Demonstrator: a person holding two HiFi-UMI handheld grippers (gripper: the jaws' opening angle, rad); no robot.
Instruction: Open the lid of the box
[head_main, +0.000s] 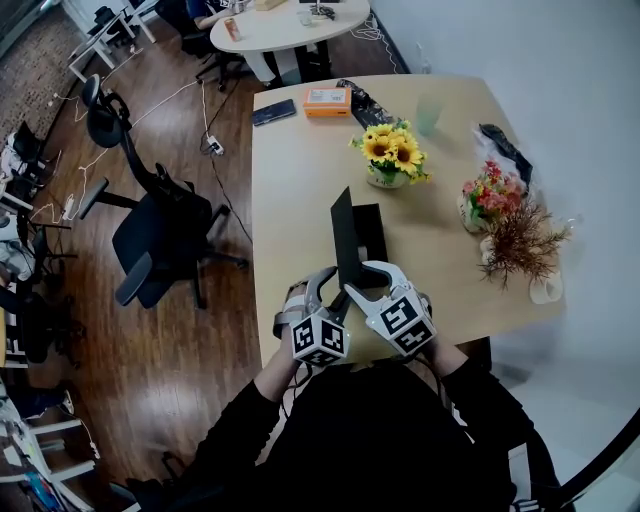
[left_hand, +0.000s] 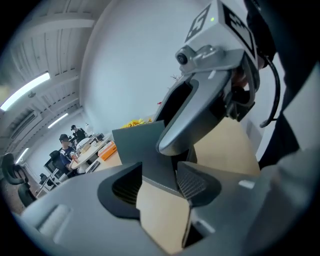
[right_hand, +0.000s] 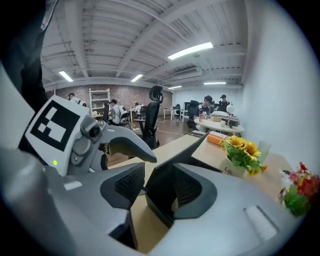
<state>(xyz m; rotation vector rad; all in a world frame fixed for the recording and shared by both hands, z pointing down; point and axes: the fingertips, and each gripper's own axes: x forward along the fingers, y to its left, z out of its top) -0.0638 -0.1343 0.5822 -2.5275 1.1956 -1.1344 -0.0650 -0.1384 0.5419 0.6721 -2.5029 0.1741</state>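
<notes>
A black box (head_main: 372, 232) lies on the wooden table (head_main: 300, 190), its flat lid (head_main: 343, 235) standing upright along the left side. Both grippers meet at the lid's near end. My left gripper (head_main: 318, 284) is on the lid's left. In the left gripper view the lid's grey face (left_hand: 142, 145) stands just behind the left gripper (left_hand: 159, 189), with table showing between the pads. My right gripper (head_main: 362, 283) straddles the lid's edge (right_hand: 165, 186); in the right gripper view the panel lies against the right pad, with a narrow gap to the left pad of this gripper (right_hand: 157, 192).
Sunflowers in a pot (head_main: 392, 152), pink flowers (head_main: 488, 198) and a dried plant (head_main: 525, 240) stand right of the box. An orange box (head_main: 327, 100), a phone (head_main: 273, 112) and a green cup (head_main: 428, 115) lie at the far end. An office chair (head_main: 160, 235) stands left.
</notes>
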